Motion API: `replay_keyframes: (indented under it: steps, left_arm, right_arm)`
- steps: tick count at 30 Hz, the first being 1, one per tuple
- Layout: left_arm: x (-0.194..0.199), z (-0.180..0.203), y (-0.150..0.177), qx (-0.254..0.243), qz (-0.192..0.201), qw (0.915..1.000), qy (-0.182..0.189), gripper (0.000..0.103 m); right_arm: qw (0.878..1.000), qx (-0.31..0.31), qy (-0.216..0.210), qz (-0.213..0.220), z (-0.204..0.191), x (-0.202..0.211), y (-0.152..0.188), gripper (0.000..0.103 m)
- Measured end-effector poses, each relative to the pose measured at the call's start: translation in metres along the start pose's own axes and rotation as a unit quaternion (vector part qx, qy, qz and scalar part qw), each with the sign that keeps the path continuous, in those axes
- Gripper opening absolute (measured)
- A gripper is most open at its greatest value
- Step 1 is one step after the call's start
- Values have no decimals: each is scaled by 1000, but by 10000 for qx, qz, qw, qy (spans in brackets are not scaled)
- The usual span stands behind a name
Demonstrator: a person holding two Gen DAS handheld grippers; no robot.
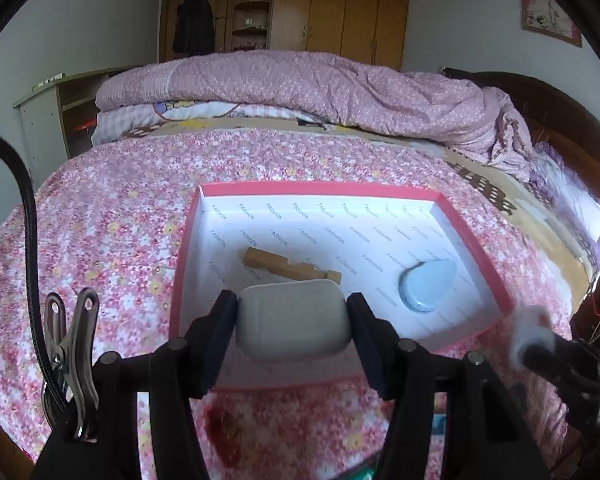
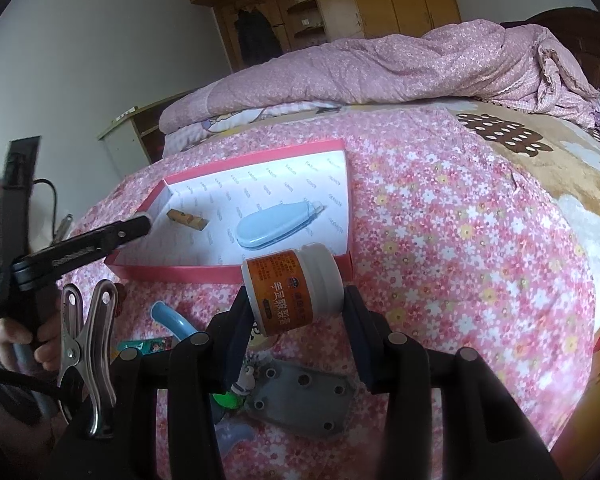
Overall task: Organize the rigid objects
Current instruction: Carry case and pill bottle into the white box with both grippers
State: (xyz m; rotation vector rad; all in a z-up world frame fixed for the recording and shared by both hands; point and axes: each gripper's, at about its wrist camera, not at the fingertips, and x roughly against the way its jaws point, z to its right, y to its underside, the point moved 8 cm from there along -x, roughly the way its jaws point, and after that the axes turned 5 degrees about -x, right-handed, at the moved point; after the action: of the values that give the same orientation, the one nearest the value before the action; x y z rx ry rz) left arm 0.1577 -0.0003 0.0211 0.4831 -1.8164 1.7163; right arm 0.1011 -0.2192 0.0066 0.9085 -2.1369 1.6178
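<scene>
A pink-rimmed white box [image 1: 476, 248] lies open on the flowered bedspread; it also shows in the right wrist view [image 2: 342, 184]. Inside lie a wooden piece [image 1: 290, 267] [image 2: 186, 218] and a light blue correction-tape dispenser [image 1: 428, 284] [image 2: 276, 224]. My left gripper [image 1: 292, 322] is shut on a white earbud case [image 1: 292, 322] and holds it over the box's near side; in the right wrist view it reaches over the box's left corner [image 2: 140, 222]. My right gripper [image 2: 296, 300] is shut on a small jar [image 2: 292, 292] with an orange label and white cap, just in front of the box.
On the bedspread below my right gripper lie a grey metal plate with holes [image 2: 300, 400], a blue curved piece [image 2: 172, 320], a green item [image 2: 228, 402] and a small printed card [image 2: 148, 346]. A folded pink quilt [image 1: 300, 84] lies at the back. A wardrobe stands behind.
</scene>
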Motion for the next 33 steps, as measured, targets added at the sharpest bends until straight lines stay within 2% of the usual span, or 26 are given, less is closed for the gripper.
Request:
replay_keyframes:
  steps: [8, 17, 24, 33]
  left_arm:
    - [-29, -8, 14, 76, -377, 9993, -32, 60]
    - [-30, -6, 23, -91, -466, 9989, -34, 60]
    - [-30, -7, 24, -85, -465, 9989, -41, 60]
    - [-31, -4, 23, -120, -486, 9987, -65, 60]
  right_arm:
    - [10000, 48, -65, -21, -5, -10, -23, 45]
    - [9997, 178, 38, -140, -9, -48, -61, 45]
    - [9981, 394, 314, -350, -5, -94, -82, 45]
    - [9942, 757, 639, -419, -7, -115, -86, 45]
